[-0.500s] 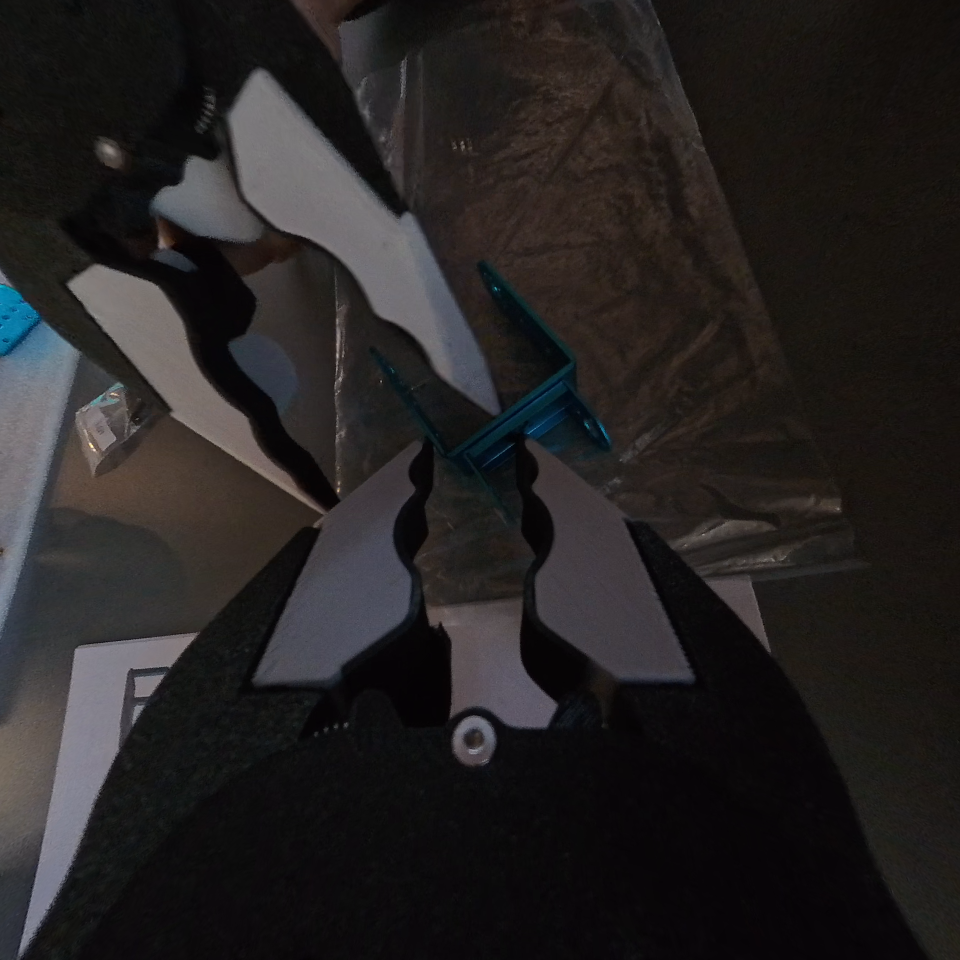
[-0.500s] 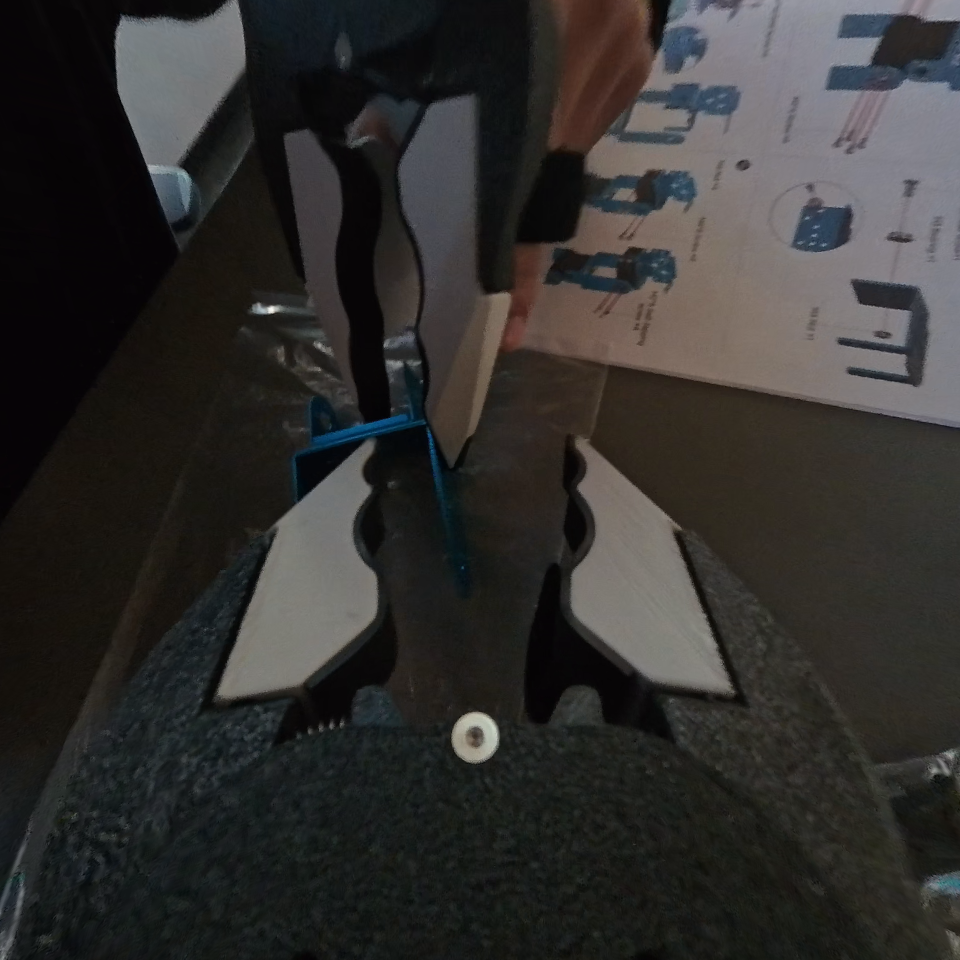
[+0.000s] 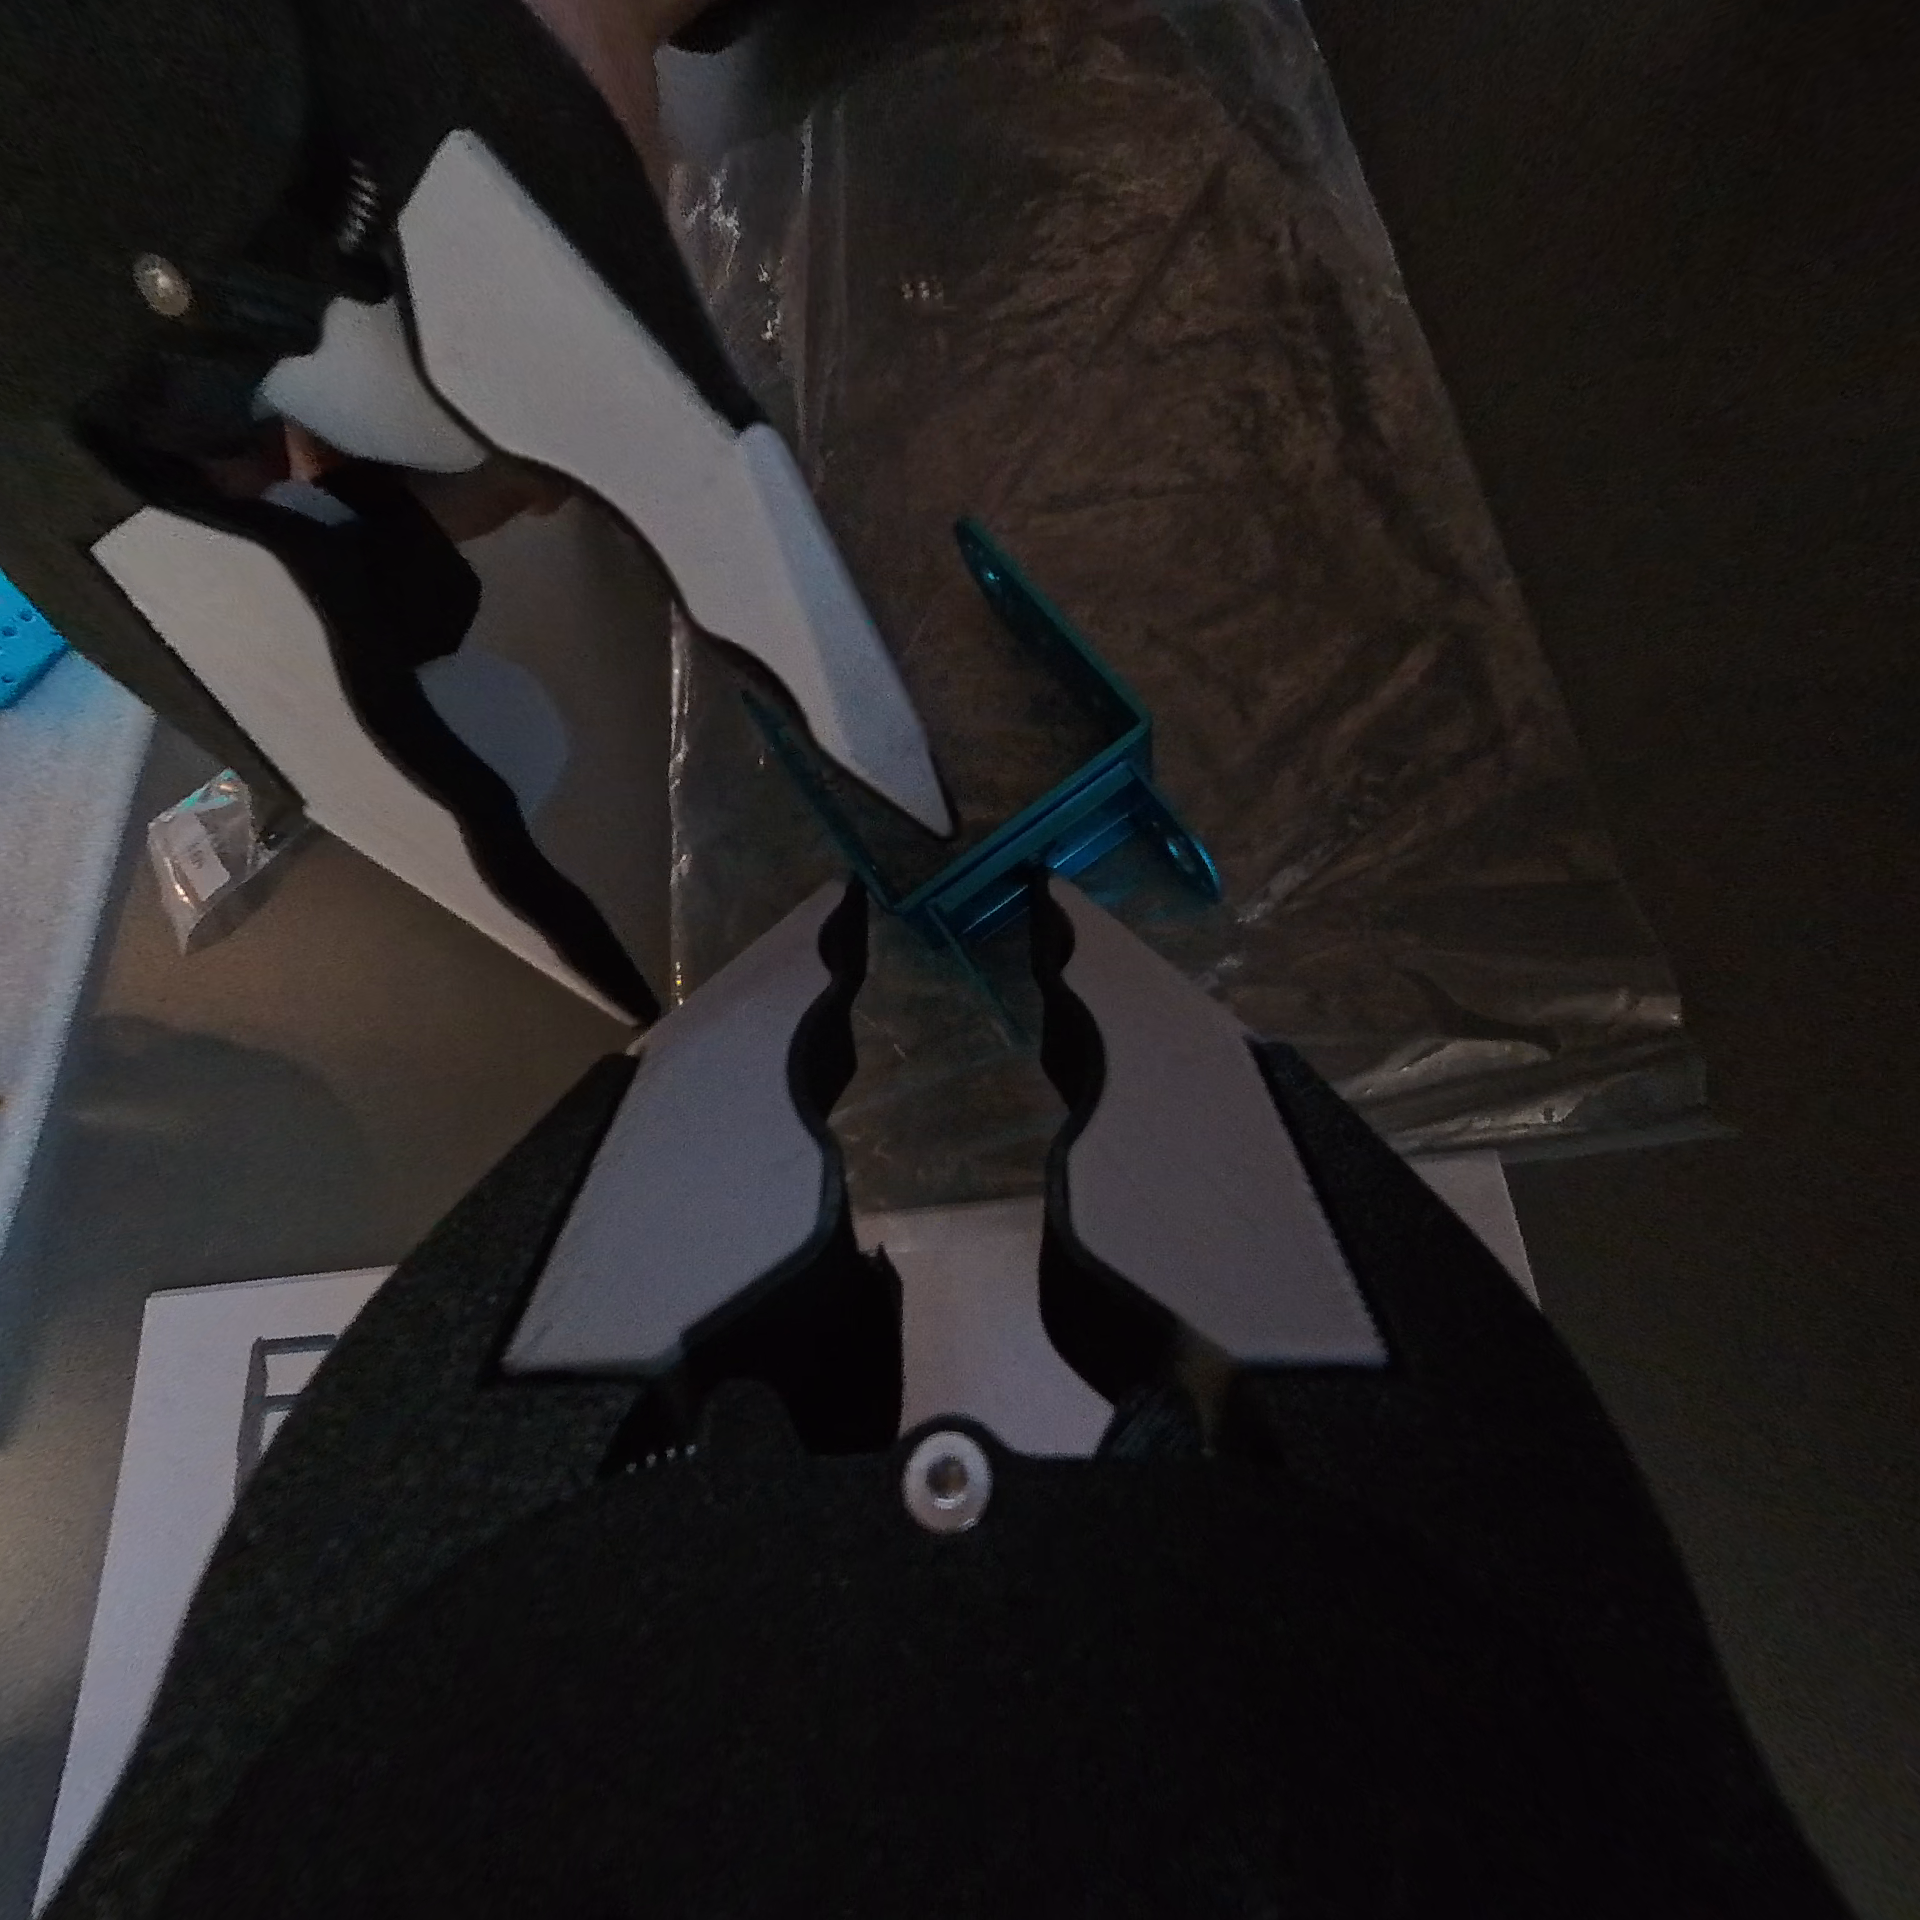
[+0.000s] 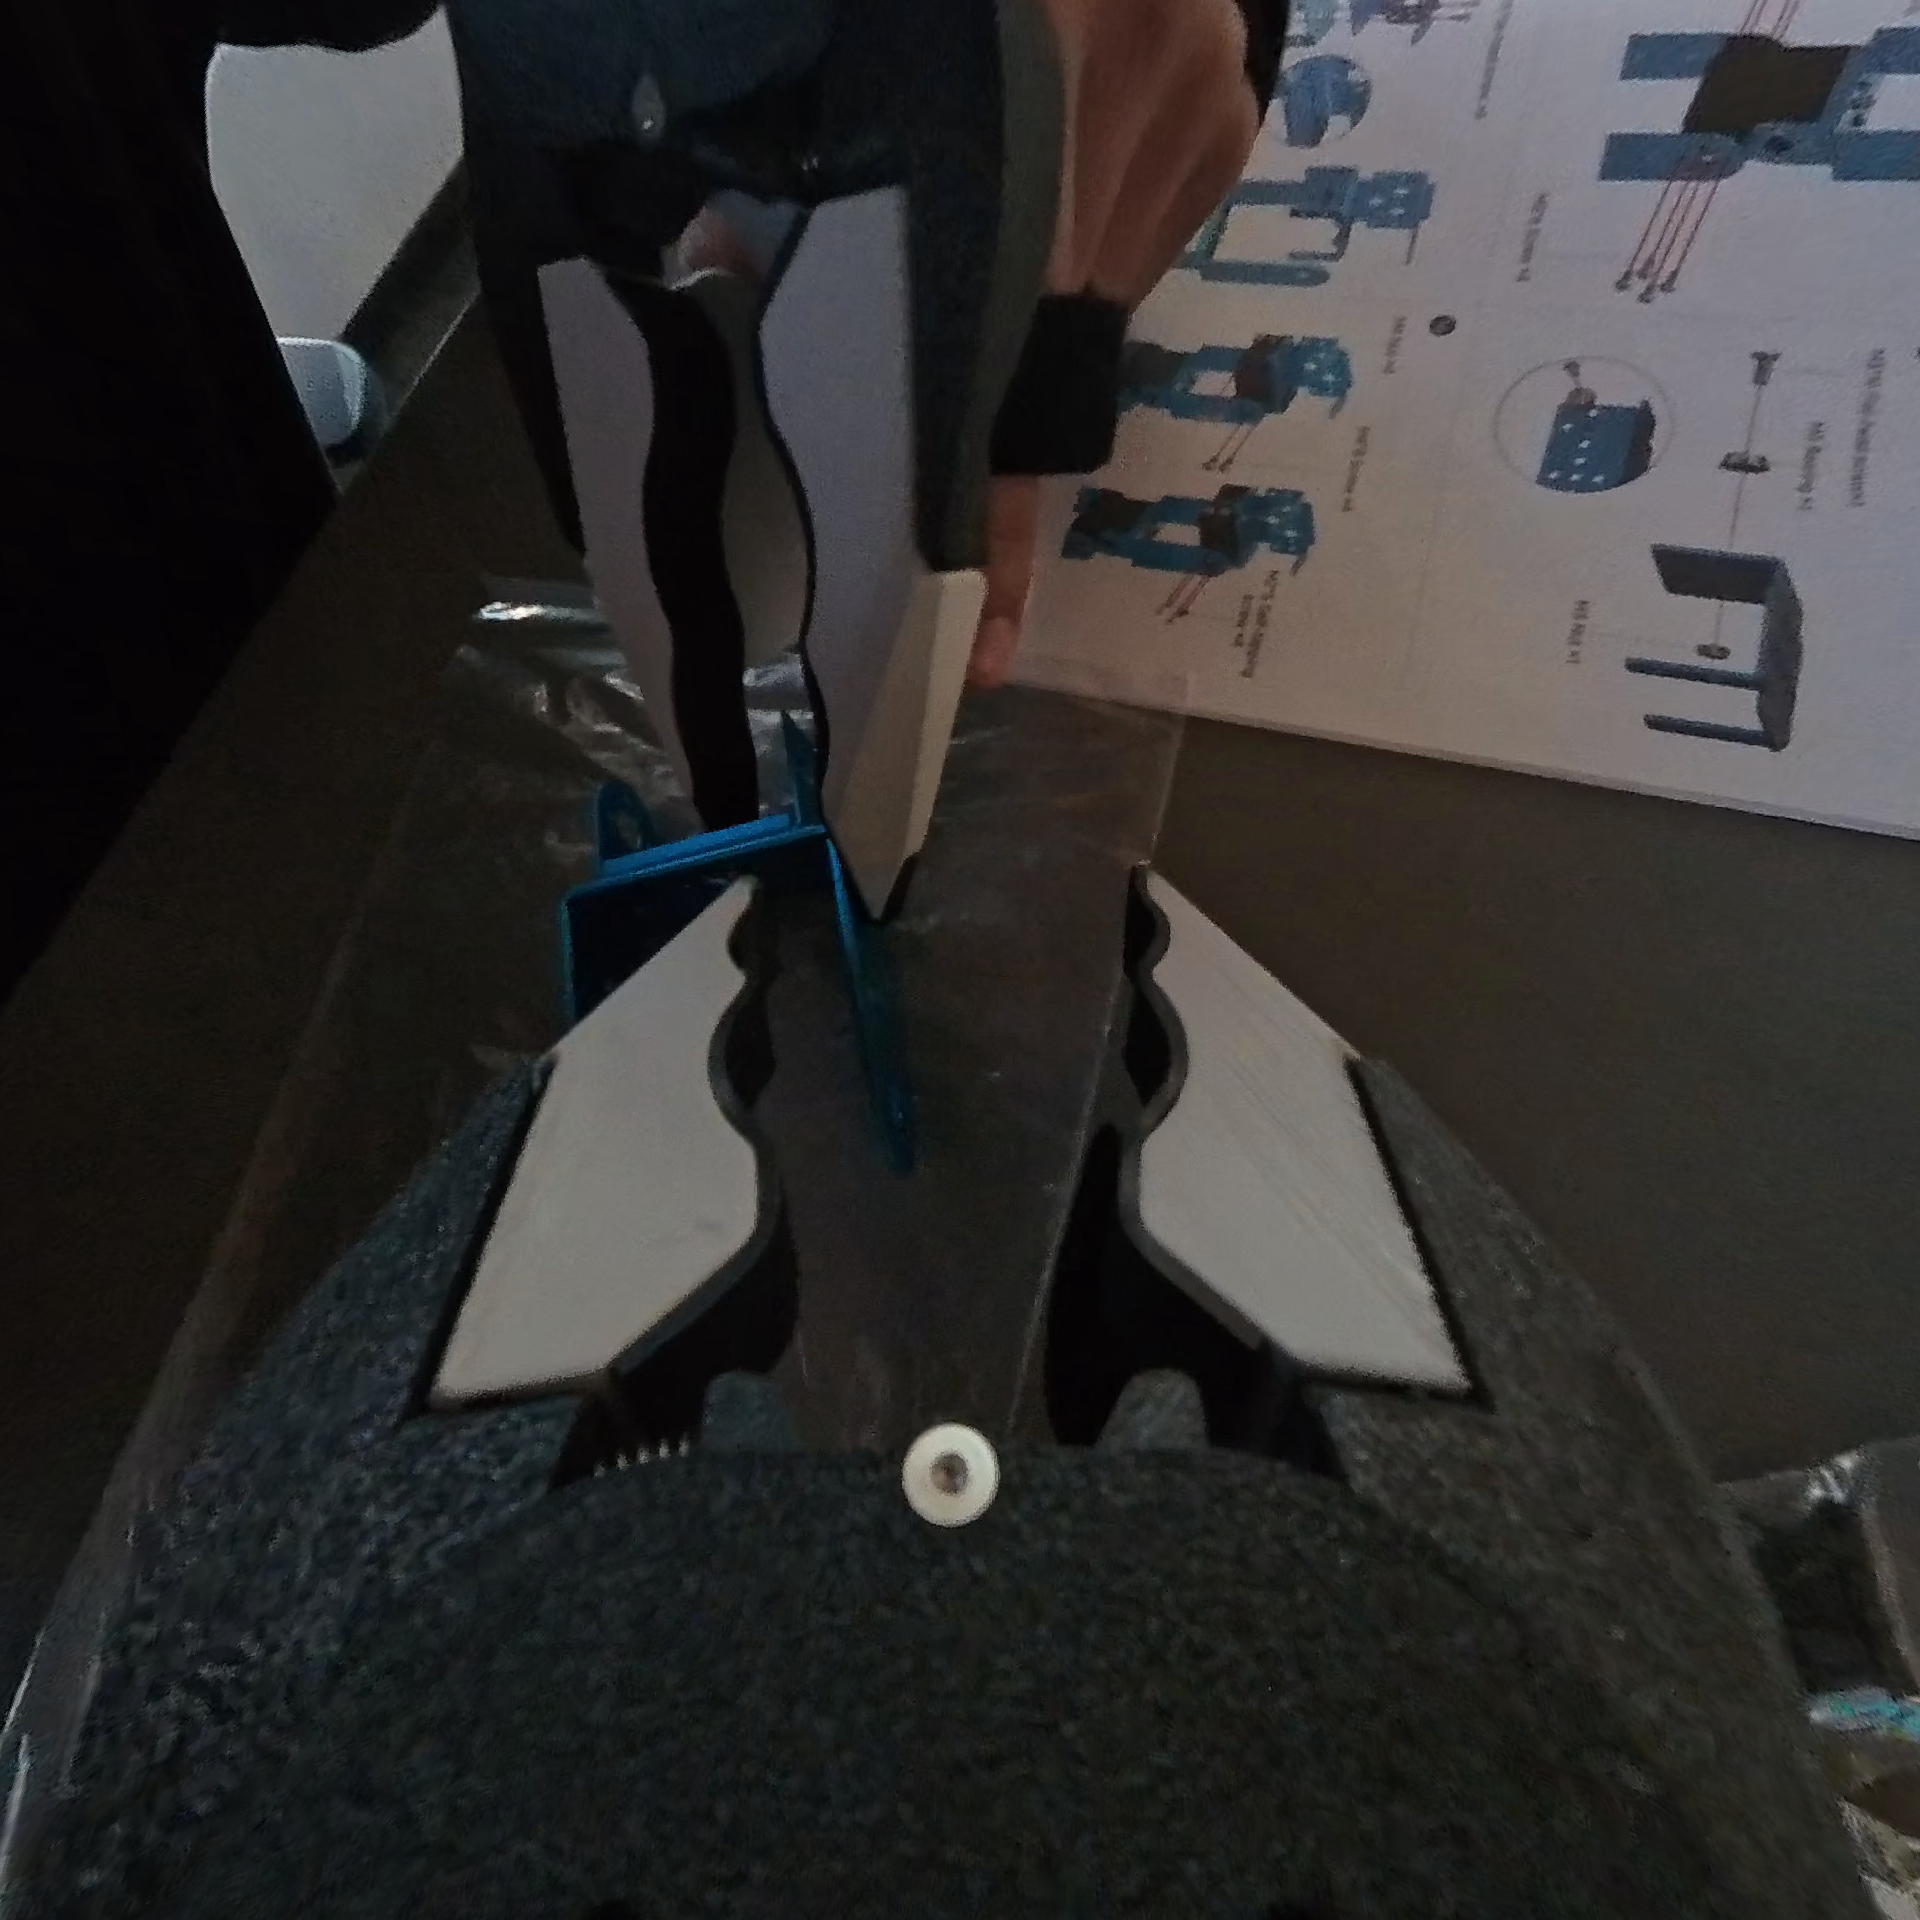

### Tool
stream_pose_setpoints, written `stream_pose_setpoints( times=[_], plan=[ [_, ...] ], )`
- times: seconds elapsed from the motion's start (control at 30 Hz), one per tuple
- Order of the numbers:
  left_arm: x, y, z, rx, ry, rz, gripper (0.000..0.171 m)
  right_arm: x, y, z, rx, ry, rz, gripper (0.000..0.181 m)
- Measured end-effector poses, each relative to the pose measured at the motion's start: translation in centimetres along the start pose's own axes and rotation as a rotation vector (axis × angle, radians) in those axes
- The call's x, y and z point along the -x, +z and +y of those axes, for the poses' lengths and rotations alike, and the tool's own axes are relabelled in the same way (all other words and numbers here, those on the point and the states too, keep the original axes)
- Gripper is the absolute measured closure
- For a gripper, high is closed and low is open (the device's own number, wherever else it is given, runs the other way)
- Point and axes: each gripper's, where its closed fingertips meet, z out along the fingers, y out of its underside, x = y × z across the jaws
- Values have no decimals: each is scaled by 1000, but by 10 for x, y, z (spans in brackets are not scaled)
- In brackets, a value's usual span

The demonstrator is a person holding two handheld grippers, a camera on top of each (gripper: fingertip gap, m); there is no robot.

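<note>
A blue metal U-bracket point(image 3: 1091, 790) stands on a clear plastic bag point(image 3: 1195, 468) on the dark table. My left gripper point(image 3: 945, 888) is shut on the bracket's cross piece. In the right wrist view the left gripper's fingers point(image 4: 894, 727) come down from above onto the same bracket point(image 4: 686, 862). My right gripper point(image 4: 940, 888) is open wide and low over the bag. One bracket flange point(image 4: 873, 1039) stands between its jaws, and its left fingertip point(image 4: 717, 935) is against the bracket. In the left wrist view the tip of one right-gripper finger point(image 3: 810, 623) reaches inside the U.
A white instruction sheet point(image 4: 1558, 416) with blue diagrams lies beyond the bag. A person's hand point(image 4: 1132, 156) holds the left gripper. Another white sheet point(image 3: 187, 1455) lies near me. A small plastic packet point(image 3: 208, 842) and a light blue part point(image 3: 21, 644) sit at the left. Between my right fingertips and the small plastic packet point(image 3: 208, 842) there is roughly 15 cm.
Almost nothing. The right gripper's fingertip has shifted slightly inside the bracket. The left gripper's hold is the same.
</note>
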Motion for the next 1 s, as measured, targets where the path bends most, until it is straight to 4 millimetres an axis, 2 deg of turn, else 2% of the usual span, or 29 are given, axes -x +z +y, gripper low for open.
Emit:
stream_pose_setpoints(
  times=[0.1, 0.33, 0.4, 0.43, 0.5, 0.6, 0.73, 0.8, 1.0],
  plan=[
    [0, 0, 0, 0, -1, 1, 141, 8, 7, 5, 39, -47, -6, 108],
    [1, 0, 0, 2, -4, -8, 142, 3, 6, 4, 28, 6, -15, 106],
    [1, 0, 0, 2, -3, -6, 141, 3, 3, 0, 9, -4, -2, 110],
    [1, 0, 0, 2, -3, -5, 141, 2, 1, -4, -15, -9, 5, 119],
    [0, 0, 0, 2, -3, -5, 141, 6, 0, -4, -9, -4, -18, 113],
    [0, -1, 0, 2, -4, -4, 141, 10, 9, 7, 46, -32, -23, 105],
    [0, -1, 0, 2, -3, -5, 141, 12, 9, 5, 49, -26, -29, 110],
    [0, 0, 0, 3, -1, -8, 141, 12, 7, 4, 36, 5, -57, 119],
    [0, 0, -1, 4, 1, -12, 142, 13, 8, 4, 41, 33, -88, 120]
  ],
)
